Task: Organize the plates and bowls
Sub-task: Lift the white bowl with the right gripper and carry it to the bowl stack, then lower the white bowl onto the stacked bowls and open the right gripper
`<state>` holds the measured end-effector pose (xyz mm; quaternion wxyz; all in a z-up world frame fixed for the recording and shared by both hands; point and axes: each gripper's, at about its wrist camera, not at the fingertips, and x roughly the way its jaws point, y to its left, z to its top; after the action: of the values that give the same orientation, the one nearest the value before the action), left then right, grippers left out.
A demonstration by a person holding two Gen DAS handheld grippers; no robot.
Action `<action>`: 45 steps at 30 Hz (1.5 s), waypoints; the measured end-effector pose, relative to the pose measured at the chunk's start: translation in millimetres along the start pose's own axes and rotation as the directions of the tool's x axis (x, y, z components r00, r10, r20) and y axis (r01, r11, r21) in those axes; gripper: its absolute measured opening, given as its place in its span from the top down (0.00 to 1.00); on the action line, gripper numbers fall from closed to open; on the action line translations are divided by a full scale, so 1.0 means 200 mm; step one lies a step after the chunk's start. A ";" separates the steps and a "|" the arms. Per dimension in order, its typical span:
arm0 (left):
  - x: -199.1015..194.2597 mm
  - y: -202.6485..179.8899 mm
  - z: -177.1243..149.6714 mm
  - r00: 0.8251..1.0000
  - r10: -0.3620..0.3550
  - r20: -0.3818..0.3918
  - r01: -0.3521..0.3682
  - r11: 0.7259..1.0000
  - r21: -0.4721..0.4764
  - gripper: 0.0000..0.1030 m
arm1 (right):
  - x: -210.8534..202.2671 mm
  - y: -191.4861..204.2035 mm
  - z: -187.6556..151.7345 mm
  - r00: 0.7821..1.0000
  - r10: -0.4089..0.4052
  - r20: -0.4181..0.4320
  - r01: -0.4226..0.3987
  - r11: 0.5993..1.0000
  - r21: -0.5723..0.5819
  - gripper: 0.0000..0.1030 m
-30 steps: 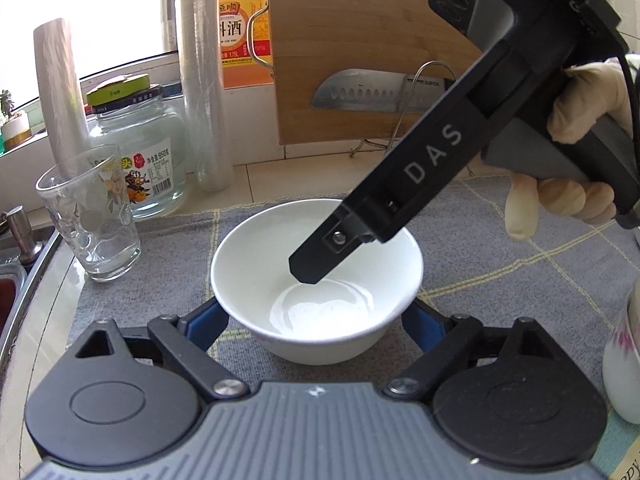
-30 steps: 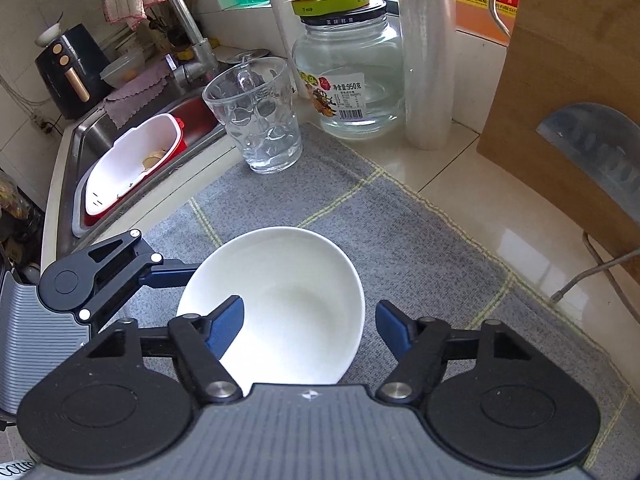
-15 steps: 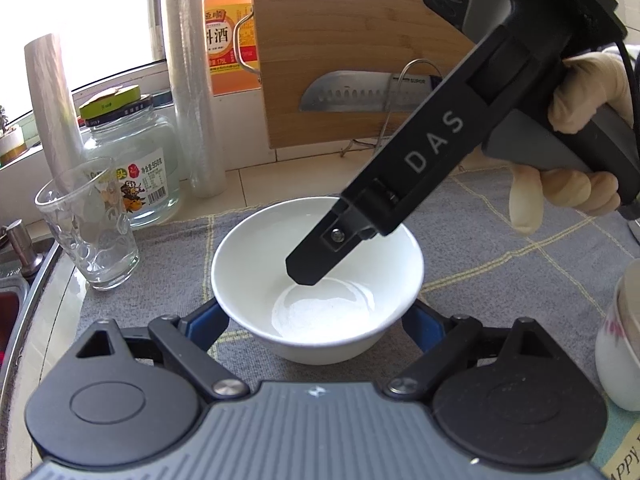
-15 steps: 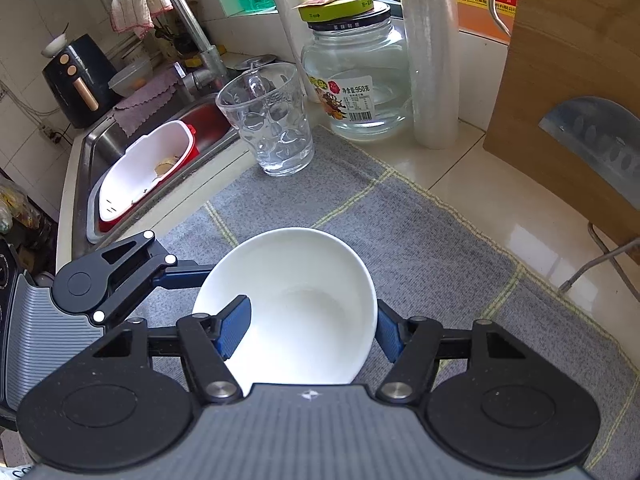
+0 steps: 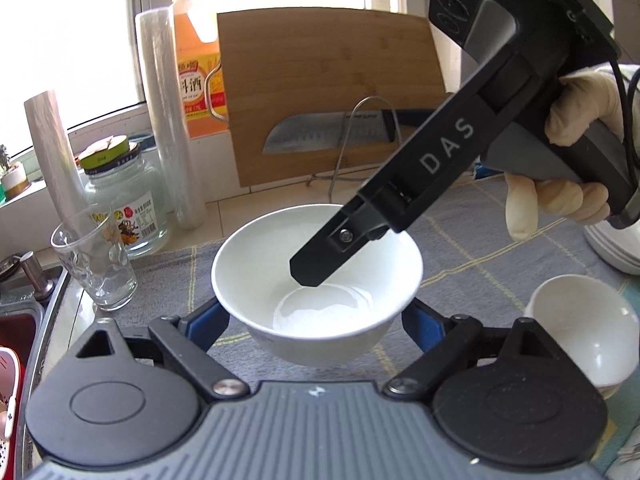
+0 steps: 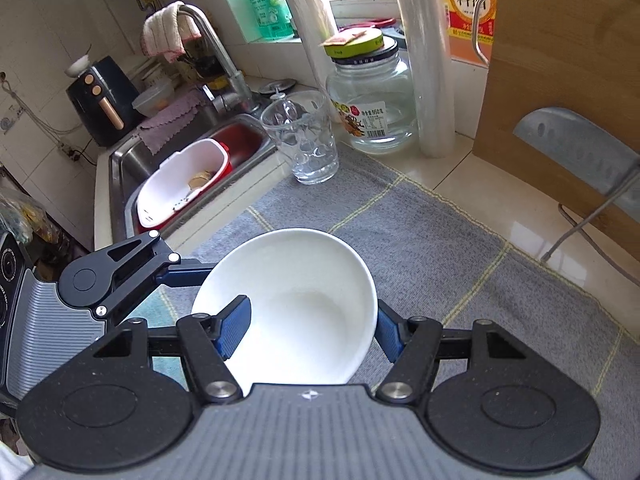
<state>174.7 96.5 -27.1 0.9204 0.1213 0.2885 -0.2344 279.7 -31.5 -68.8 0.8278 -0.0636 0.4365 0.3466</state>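
Observation:
A white bowl (image 5: 280,264) hangs just above the grey mat (image 5: 480,248), held by both grippers. My left gripper (image 5: 316,316) is shut on it, one blue pad pressed against each outer side. In the right wrist view, my right gripper (image 6: 310,332) clamps the wall of the bowl (image 6: 304,280), with one pad inside and the other outside the rim. In the left wrist view a black finger (image 5: 316,268) of the right gripper reaches down into the bowl, a gloved hand behind it. A left gripper finger (image 6: 188,274) touches the bowl's left side.
A smaller white bowl (image 5: 584,336) and stacked plates (image 5: 612,252) sit at the right. A glass tumbler (image 6: 300,140), a jar (image 6: 372,96) and a film roll (image 6: 424,60) stand behind the mat. The sink (image 6: 120,168) holds a strainer basket (image 6: 184,180). A knife (image 5: 332,136) rests against the wooden board (image 5: 332,60).
The right gripper's outer pad closed onto the bowl's wall. Both grippers then rose and shifted with the bowl. The tumbler and jar slid away, and the small bowl came into view at right.

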 end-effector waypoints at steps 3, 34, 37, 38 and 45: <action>-0.06 -0.04 0.01 1.000 -0.017 0.016 0.017 1.000 0.008 0.10 | -0.08 0.03 -0.04 1.000 -0.016 0.016 0.016 1.000 -0.002 0.31; -0.24 -0.57 -0.01 0.959 -0.282 0.011 0.278 0.951 0.136 0.10 | -0.65 0.14 -0.70 0.970 -0.228 0.089 0.211 0.964 0.161 0.31; -0.25 -0.59 -0.02 0.956 -0.292 0.003 0.289 0.947 0.138 0.10 | -0.66 0.14 -0.74 0.969 -0.233 0.086 0.216 0.961 0.171 0.31; -0.25 -0.60 -0.02 0.955 -0.296 -0.001 0.293 0.946 0.137 0.10 | -0.66 0.14 -0.75 0.968 -0.235 0.085 0.217 0.960 0.175 0.31; -0.25 -0.63 -0.05 0.948 -0.316 -0.026 0.317 0.939 0.133 0.10 | -0.66 0.14 -0.81 0.969 -0.237 0.075 0.218 0.956 0.198 0.31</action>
<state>70.6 9.3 -18.2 0.8597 0.1361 0.2895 -0.3981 101.9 -146.1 -61.4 0.8848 -0.0178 0.4162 0.2087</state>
